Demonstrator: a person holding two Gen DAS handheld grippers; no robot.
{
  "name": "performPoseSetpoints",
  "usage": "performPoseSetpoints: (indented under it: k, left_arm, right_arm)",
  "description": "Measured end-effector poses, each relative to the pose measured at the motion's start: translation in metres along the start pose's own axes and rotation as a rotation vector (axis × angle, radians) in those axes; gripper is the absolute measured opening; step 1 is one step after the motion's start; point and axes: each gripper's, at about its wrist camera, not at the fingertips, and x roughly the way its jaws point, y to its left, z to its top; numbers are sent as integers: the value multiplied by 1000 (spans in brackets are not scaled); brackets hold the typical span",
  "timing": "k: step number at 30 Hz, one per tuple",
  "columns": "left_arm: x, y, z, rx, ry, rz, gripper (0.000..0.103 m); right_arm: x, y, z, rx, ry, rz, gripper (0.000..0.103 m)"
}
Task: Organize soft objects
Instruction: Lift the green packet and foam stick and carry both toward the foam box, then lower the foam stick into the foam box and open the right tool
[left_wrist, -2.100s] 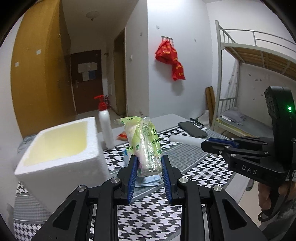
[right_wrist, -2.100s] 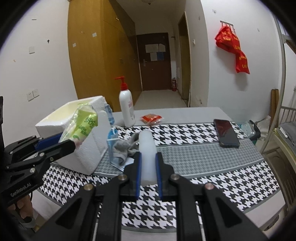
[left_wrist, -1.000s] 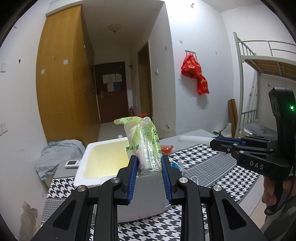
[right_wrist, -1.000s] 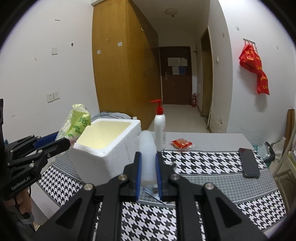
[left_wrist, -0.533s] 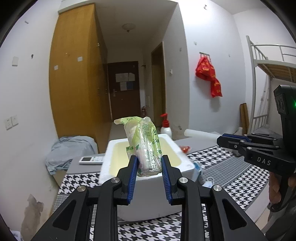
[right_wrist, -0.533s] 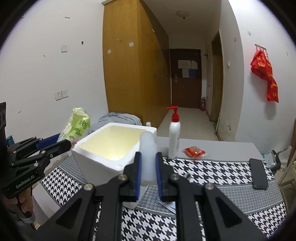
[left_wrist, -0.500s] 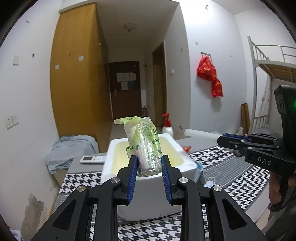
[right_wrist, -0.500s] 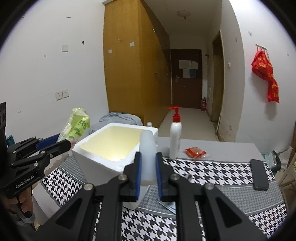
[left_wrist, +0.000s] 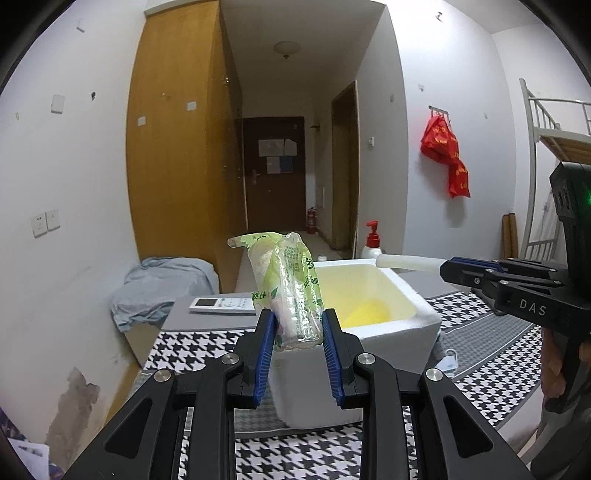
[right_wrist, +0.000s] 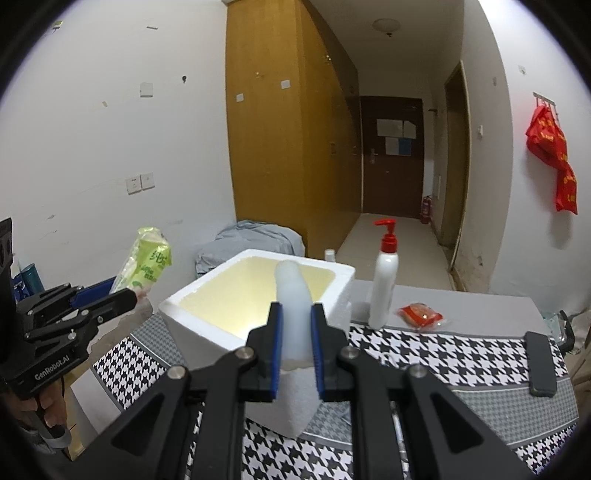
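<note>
Jaws of left gripper (left_wrist: 298, 328) clamped on green packet (left_wrist: 286, 291), jaws of right gripper (right_wrist: 295, 332) clamped on white foam roll (right_wrist: 293, 306), both held above desk (right_wrist: 480, 373), foam box (right_wrist: 258, 295) at 12 o'clock, pump bottle (right_wrist: 384, 280) at 1 o'clock.

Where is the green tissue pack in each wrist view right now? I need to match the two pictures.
Left wrist view: the green tissue pack stands at centre, clamped in the left claw, in front of the foam box.
Right wrist view: the same pack is at the left edge, sticking up from the left claw.
Shared landmark: the white foam box on the houndstooth cloth.
</note>
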Motion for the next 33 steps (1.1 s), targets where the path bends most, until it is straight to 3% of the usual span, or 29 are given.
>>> performPoseSetpoints:
  k: [33]
  left_arm:
    - [13,59,-27,-100,44,38,28]
  right_arm:
    - [69,40,14,-27,96,36,18]
